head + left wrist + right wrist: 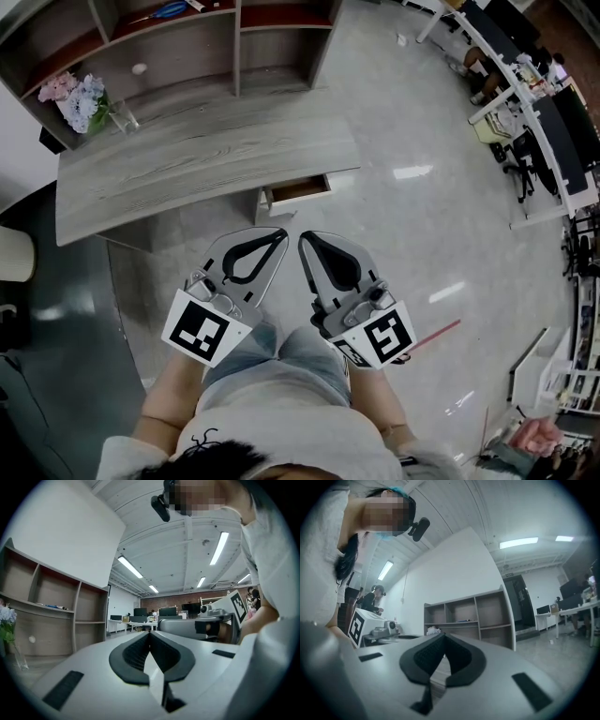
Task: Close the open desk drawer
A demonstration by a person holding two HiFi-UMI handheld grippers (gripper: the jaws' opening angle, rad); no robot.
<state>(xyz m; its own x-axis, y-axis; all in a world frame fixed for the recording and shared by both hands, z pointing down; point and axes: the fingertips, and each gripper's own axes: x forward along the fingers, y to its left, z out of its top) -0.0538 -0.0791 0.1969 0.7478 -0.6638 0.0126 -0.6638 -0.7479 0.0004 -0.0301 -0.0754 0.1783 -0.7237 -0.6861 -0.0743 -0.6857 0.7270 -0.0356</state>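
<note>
The open drawer (298, 190) sticks out from under the front edge of the grey wooden desk (187, 164), and its brown inside shows. My left gripper (281, 232) and right gripper (304, 236) are held side by side over the person's lap, a short way in front of the drawer, tips pointing toward it. Neither touches it. In the left gripper view the left gripper (150, 633) has its dark pads meeting at the tip with nothing held. The right gripper (443, 635) looks the same in the right gripper view. The drawer is hidden in both gripper views.
A shelf unit (169, 47) stands behind the desk, and a vase of flowers (80, 98) sits at the desk's back left. Office desks and chairs (525, 112) line the right side. A thin red stick (436, 335) lies on the glossy floor to my right.
</note>
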